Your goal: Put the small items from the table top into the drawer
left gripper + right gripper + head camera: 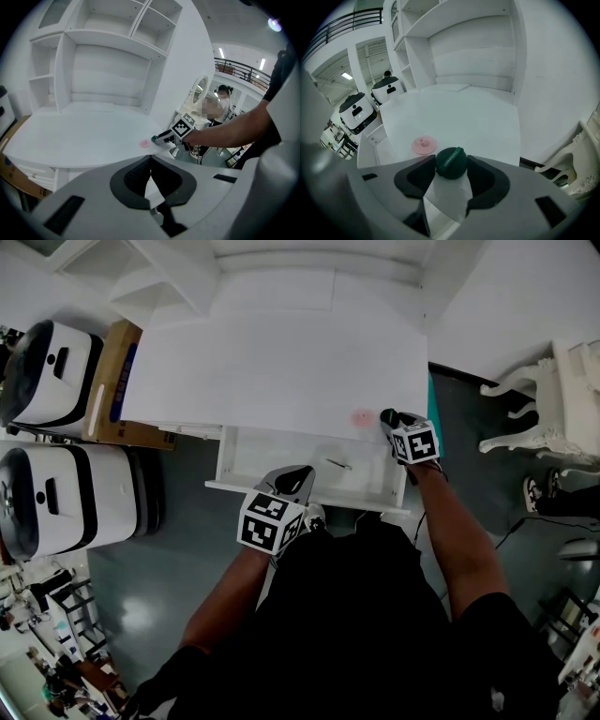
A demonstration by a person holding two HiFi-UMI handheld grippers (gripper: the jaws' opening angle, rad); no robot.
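Note:
A dark green ball (451,162) lies near the front edge of the white table top (464,117). It sits between the spread jaws of my right gripper (451,168), whose pads do not press on it. A flat pink disc (423,145) lies just left of the ball. In the head view the ball (387,415) and the disc (362,417) are at the table's right front, with the right gripper (392,424) at them. My left gripper (302,479) hangs shut and empty over the open white drawer (281,486). A thin dark item (338,464) lies inside it.
A white hutch with shelves (103,56) stands along the back of the table. Two white machines (47,371) (66,498) and a cardboard box (117,381) are on the floor at the left. A white ornate chair (553,399) is at the right.

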